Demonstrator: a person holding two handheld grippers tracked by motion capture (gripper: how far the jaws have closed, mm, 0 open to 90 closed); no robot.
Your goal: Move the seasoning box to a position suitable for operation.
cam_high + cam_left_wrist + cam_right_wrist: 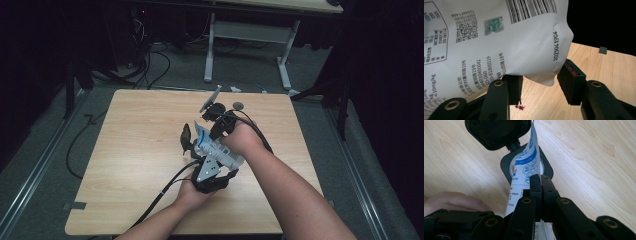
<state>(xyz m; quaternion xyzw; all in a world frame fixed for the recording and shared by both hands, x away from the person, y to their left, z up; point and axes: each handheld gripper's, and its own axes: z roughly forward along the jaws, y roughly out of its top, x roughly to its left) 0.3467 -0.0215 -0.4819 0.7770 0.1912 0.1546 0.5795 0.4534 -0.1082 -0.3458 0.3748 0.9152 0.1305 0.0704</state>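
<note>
**Over mid-table: pouch held between both grippers above open container**

Over the wooden table (135, 150), centre-right, both forearms meet at one white-and-blue pouch (212, 146). Pouch's long axis runs from the left gripper (212, 176), nearer the person, up and away twd the right gripper (218, 116). Left jaws stand part-open w/ the pouch's printed corner (499, 45) between them; whether pads press it, can't tell. Right gripper (541, 185) is clamped tight on the pouch's thin edge (530, 162). Directly below that edge sits a small black container (506, 166), lid (496, 132) flipped open. Pouch mouth points down at it, so prob. next move is a tip/pour from the right end.
</note>
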